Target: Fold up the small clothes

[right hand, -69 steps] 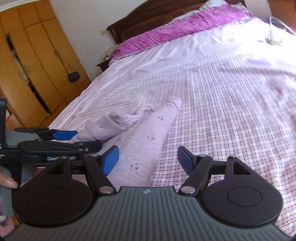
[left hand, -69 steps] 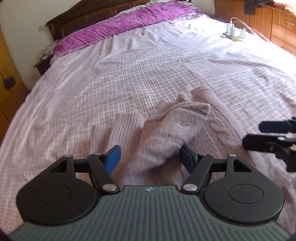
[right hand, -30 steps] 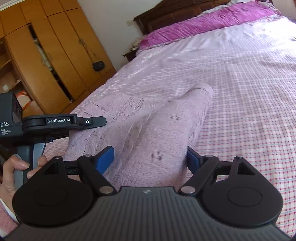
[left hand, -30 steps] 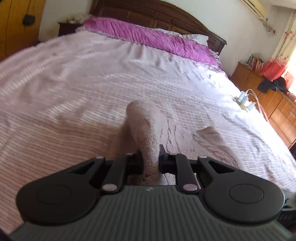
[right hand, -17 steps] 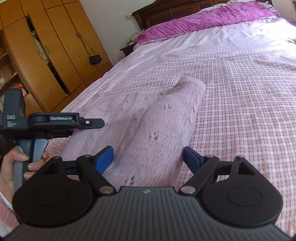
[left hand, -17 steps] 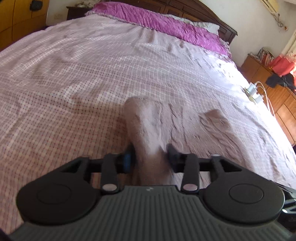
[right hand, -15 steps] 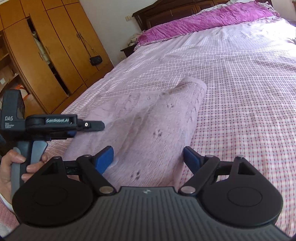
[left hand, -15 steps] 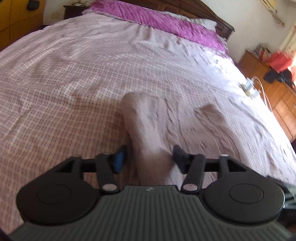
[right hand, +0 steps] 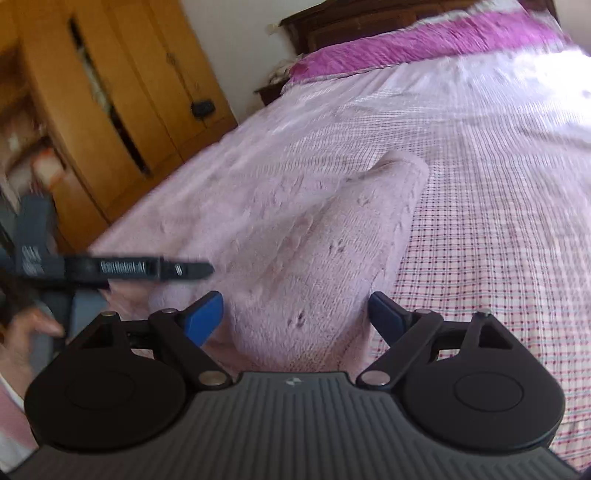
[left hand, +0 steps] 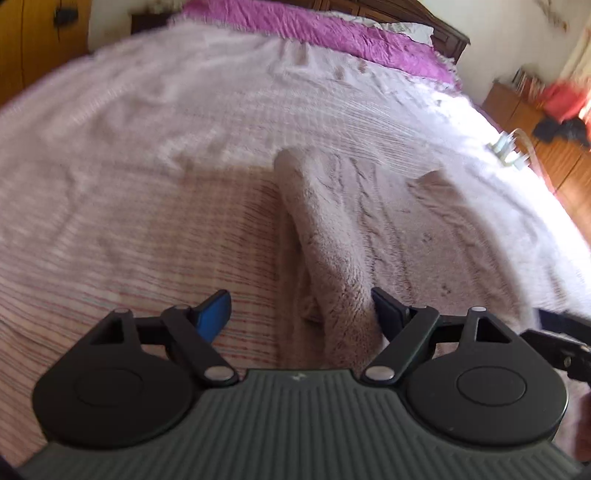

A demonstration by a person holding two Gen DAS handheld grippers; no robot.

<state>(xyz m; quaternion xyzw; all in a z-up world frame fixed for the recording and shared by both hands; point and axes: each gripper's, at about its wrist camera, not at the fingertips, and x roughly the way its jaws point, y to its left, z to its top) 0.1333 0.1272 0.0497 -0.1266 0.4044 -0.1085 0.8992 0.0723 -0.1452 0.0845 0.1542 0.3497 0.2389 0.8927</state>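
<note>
Pink fleece fills the low centre of both wrist views: one small knitted garment (left hand: pixel 343 236), laid on the bed (left hand: pixel 147 166), with its long sides turned in so that a thick roll of fabric runs up the middle of each frame. We count one garment only.

Nearest to us in the left wrist view, our left gripper (left hand: pixel 301 308) has its jaws wide apart; the rolled left edge of the garment lies between them, close against the right-hand finger (left hand: pixel 388 308), and nothing is clamped. In the right wrist view our right gripper (right hand: pixel 295 312) is likewise spread open, with the garment's right-hand fold (right hand: pixel 332 251) sitting between the blue pads (right hand: pixel 205 314) but not pinched. At middle left of that frame we see the left gripper's tool from the side, held by a hand (right hand: pixel 22 332), blurred.

We judge the lengthwise folds to be laid down and let go, so the step in hand is the release between folds. The next move, we think, calls for closing both claws on the near end of the garment and carrying it over to the far end, keeping the two sides level so the rolls do not spring open.

Farther off, at the top of the frames, we see one magenta bolster (left hand: pixel 314 29), one dark headboard (right hand: pixel 369 18), and one wooden wardrobe (right hand: pixel 110 92) at upper left of the right view.
</note>
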